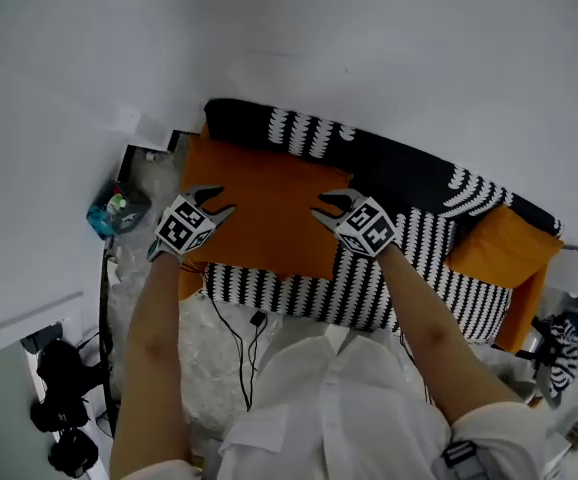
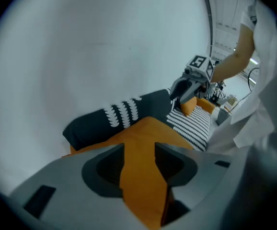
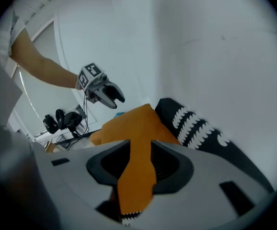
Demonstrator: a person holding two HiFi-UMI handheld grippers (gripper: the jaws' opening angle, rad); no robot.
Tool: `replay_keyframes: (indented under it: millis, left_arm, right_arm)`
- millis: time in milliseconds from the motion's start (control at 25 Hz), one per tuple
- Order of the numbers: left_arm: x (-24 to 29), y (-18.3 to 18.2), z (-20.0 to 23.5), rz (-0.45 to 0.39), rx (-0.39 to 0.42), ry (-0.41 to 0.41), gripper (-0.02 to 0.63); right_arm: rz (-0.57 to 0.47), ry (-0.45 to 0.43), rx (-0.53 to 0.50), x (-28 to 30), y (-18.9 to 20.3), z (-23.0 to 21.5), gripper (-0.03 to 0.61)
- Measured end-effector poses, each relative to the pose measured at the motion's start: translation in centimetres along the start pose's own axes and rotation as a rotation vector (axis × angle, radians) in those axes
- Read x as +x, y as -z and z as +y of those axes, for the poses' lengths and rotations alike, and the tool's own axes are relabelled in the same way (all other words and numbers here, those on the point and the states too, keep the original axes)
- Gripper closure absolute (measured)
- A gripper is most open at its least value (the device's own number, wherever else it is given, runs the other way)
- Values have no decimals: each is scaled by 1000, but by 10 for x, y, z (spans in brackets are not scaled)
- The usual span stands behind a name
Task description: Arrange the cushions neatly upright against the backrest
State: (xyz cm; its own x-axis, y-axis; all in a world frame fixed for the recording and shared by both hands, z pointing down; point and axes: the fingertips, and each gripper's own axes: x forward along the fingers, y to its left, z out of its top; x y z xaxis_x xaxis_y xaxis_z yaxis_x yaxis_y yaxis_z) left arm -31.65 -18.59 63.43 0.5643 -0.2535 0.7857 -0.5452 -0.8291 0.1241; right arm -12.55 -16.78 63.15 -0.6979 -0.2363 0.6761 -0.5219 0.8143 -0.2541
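A large orange cushion [image 1: 269, 218] lies across the left half of the sofa, its far edge against the black backrest with white leaf print [image 1: 389, 163]. My left gripper [image 1: 225, 198] hovers at the cushion's left edge, jaws open. Over its right edge my right gripper [image 1: 329, 203] is open too. In the left gripper view the orange cushion [image 2: 143, 133] shows through the gap of the left gripper [image 2: 138, 155], untouched by the pads. The right gripper [image 3: 141, 152] likewise frames the cushion [image 3: 133, 123]. A second orange cushion [image 1: 499, 248] leans at the sofa's right end.
The striped black-and-white seat [image 1: 299, 293] runs along the sofa's near side. A white wall rises behind the backrest. Left of the sofa lie a teal packet [image 1: 109, 213], plastic wrap and black gear [image 1: 64, 398]. Cables [image 1: 239, 338] hang by the person's shirt.
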Motion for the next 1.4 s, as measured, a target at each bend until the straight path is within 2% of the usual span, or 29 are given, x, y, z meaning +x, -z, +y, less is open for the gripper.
replay_keyframes:
  millis: [120,360,480,560,840,1000,1080,1280,1400]
  left_arm:
    - [30,9,19,116,100,53,386]
    - [80,47,39,393,351,162,337]
    - [101,67,52,512,461,179,313]
    - [111,77,63,557,503,176,303]
    - [127,89,67,571,500,200,290]
    - [124,105,58,600,495,198,296]
    - [128,97,63,591,491,173,334]
    - [116,96,51,591,460,130,521]
    - [107,86,53,602,460,94,582]
  right_arm:
    - [101,-25,-31,27,18,-13,385]
    - [293,-54,-131,78,58,-38,330]
    - [384,-78,-182,101,79,-46,305]
    - [437,-90,-213,115,92,-51,281]
    - [527,-98,-232,147,117,-50,276]
    - [544,-143,-210,156,128,-35,287]
    - [544,-140,-230,156,123,-46,342]
    - [548,-84,-222,148,120,-31,513]
    - [519,-55,-217,139,109,-33,555]
